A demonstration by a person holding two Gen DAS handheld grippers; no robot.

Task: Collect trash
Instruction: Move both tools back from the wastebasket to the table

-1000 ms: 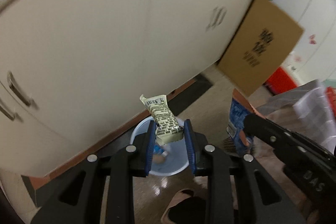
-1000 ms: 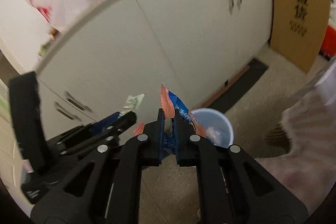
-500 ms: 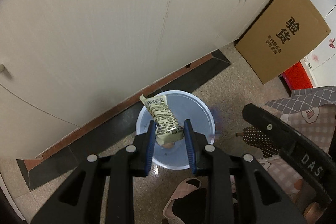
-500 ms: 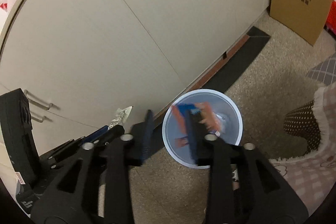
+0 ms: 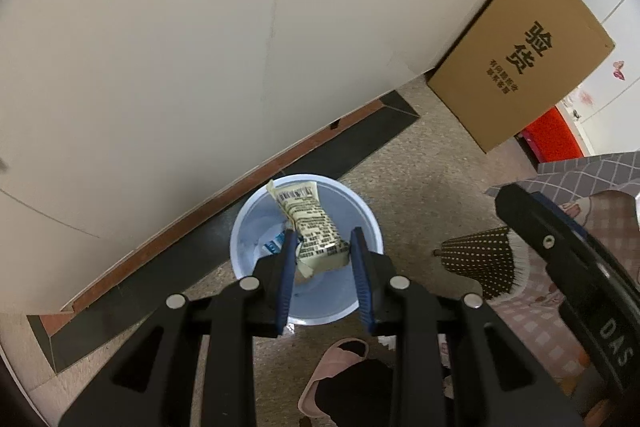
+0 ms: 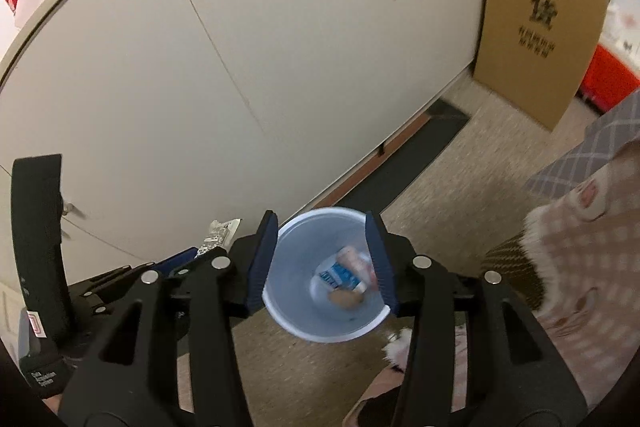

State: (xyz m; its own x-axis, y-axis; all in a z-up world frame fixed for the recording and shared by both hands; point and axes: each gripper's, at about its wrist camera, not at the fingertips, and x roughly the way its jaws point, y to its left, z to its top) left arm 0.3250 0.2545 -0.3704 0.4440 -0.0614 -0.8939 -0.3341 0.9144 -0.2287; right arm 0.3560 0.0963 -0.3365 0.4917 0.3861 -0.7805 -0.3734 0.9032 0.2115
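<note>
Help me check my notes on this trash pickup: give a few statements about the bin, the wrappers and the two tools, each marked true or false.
1. The left tool grips a pale wrapper above the bin. True.
2. The right tool holds a blue wrapper. False: its jaws are open with nothing between them, having just been opening; the blue wrapper lies inside the bin.
3. The bin is light blue and stands on the floor by the cabinet. True.
4. The bin has nothing in it. False: it holds the blue wrapper and other scraps.
5. A cardboard box lies flat on the floor. False: it stands tilted against the cabinet.
</note>
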